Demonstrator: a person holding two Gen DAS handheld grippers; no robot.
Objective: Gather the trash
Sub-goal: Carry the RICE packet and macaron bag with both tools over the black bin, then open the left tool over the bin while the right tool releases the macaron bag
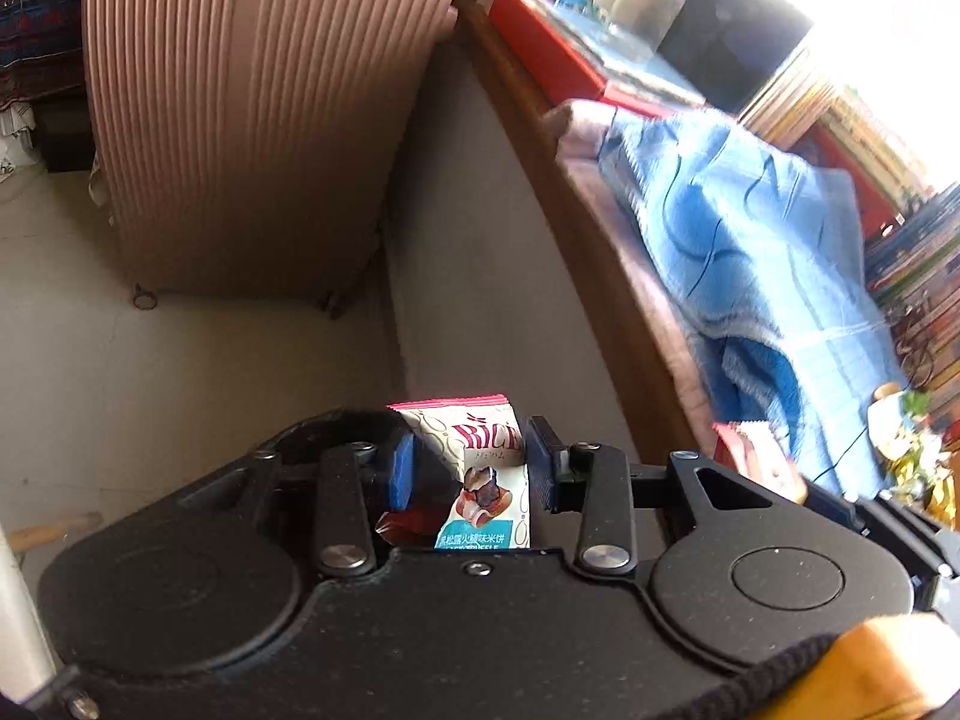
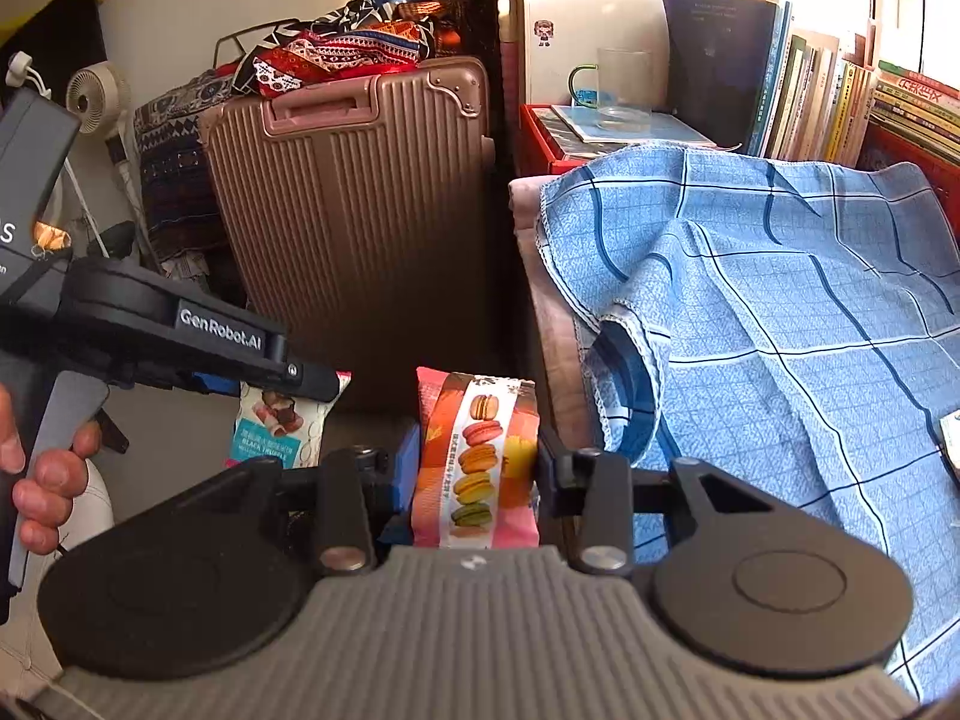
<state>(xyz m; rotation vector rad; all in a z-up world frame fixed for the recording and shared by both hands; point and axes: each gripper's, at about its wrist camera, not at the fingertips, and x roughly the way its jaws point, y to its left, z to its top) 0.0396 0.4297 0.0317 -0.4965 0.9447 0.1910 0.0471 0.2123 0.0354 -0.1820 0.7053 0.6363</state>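
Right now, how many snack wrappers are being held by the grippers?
2: the rice cracker wrapper in the left gripper, the macaron wrapper in the right gripper. Others may be hidden.

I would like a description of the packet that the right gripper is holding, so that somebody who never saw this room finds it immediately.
Start at the pink ribbed suitcase beside the blue checked cloth. In front of it, two snack packets are held up side by side, and the macaron packet is the one nearer the cloth, clamped in the right gripper. Its column of coloured macarons distinguishes it from the white rice cracker packet in the left gripper.
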